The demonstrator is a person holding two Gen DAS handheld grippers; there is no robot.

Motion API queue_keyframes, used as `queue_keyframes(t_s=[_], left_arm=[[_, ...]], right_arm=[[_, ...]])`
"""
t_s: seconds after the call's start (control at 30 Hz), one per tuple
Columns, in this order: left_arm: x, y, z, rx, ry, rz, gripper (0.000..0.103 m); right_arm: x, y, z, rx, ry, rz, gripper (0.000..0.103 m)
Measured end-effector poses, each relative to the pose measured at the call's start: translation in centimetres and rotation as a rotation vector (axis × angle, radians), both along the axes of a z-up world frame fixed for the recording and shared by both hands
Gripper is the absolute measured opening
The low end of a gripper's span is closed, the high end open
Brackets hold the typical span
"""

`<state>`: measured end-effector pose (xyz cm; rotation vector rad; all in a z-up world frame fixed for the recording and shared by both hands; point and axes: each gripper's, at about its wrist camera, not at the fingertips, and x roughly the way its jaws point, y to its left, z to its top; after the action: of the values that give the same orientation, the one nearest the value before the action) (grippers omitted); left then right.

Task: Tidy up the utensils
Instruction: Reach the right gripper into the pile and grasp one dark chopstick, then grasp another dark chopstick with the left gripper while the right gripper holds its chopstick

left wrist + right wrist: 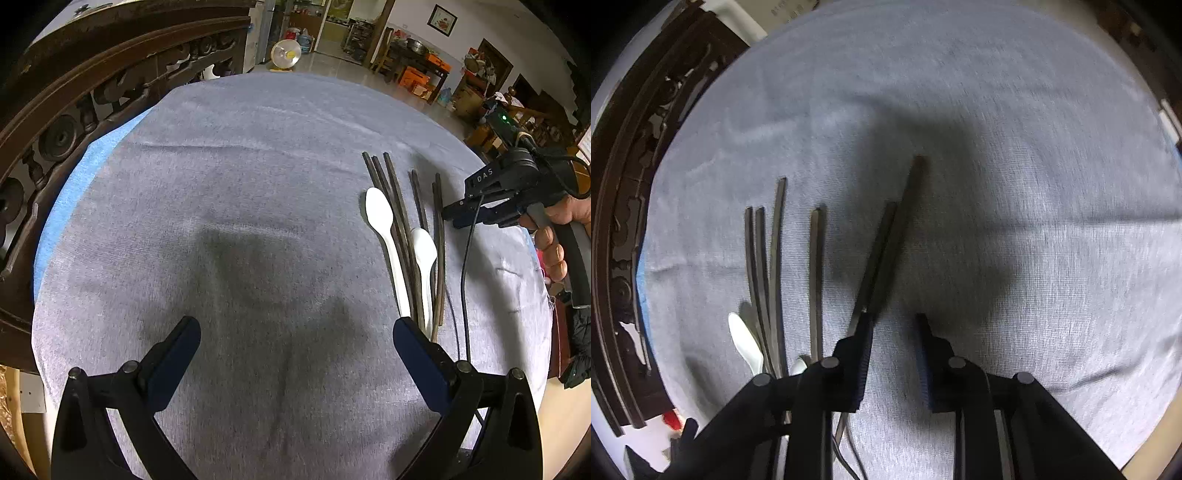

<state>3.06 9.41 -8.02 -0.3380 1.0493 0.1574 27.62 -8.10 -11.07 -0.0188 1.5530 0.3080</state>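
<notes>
Left gripper [295,349] agape — chopsticks [397,236] alongside

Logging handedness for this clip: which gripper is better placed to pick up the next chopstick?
Right. The right gripper is open directly beside the chopsticks, its tips almost at the rightmost pair. The left gripper is also open but hovers over bare cloth, with the chopsticks and white spoons off to its right.

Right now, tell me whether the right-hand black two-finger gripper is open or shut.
Open. The right gripper shows grey cloth between its spread fingers; the dark chopsticks lie beside its left finger, not clamped.
</notes>
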Motion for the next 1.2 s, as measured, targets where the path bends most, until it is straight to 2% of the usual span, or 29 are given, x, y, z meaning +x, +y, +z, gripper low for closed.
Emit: queue_keyframes(t_s=[0.27,0.3,0.33,0.4,0.5,0.6,0.67,0.73,0.87,0.97,1.03,1.07,1.13,1.2], left_arm=[[0.9,-0.7,0.5,0.018,-0.001,-0.012,0.103],[0.9,-0.7,0.5,0.020,-0.001,-0.011,0.103],[1.0,-0.7,0.6,0.023,0.000,-0.009,0.103],[1.3,-0.5,0.8,0.031,-0.002,-0.007,0.103],[1.8,-0.6,1.3,0.050,0.003,-0.015,0.103],[3.6,-0.5,1.9,0.066,0.018,-0.026,0.103],[5.9,-0.5,2.2,0.047,0.042,-0.031,0.101],[8.5,-0.6,2.2,0.024,0.083,-0.042,0.096],[13.9,-1.3,1.5,-0.029,0.207,-0.061,0.077],[17.2,-1.7,0.4,-0.074,0.297,-0.051,0.074],[18.9,-1.9,-0.2,-0.078,0.339,-0.040,0.067],[19.7,-2.0,-0.5,-0.074,0.357,-0.038,0.064],[20.8,-2.4,-1.2,-0.068,0.396,-0.043,0.063],[21.4,-2.6,-1.9,-0.058,0.437,-0.037,0.057]], right_arm=[[-0.3,4.3,0.2,-0.111,-0.021,0.120,0.018],[-0.5,4.5,0.3,-0.116,-0.028,0.139,0.012],[-0.6,4.6,0.3,-0.127,-0.034,0.156,0.012],[-0.8,4.2,0.5,-0.136,-0.025,0.180,0.007],[-1.5,2.8,0.7,-0.173,-0.024,0.232,0.007],[-2.3,1.6,0.7,-0.206,-0.012,0.296,0.007],[-2.7,0.6,0.8,-0.215,-0.004,0.319,0.007],[-2.6,0.3,1.0,-0.196,0.000,0.316,0.007],[-2.8,-0.6,2.5,-0.180,-0.005,0.331,0.007],[-2.4,-2.0,2.1,-0.160,0.000,0.335,0.009],[-2.2,-1.9,2.4,-0.147,0.002,0.338,0.009],[-2.1,-2.8,1.6,-0.139,0.002,0.340,0.009],[-2.2,-3.3,1.8,-0.128,0.002,0.347,0.009],[-1.8,-3.6,1.5,-0.113,0.004,0.351,0.009]])
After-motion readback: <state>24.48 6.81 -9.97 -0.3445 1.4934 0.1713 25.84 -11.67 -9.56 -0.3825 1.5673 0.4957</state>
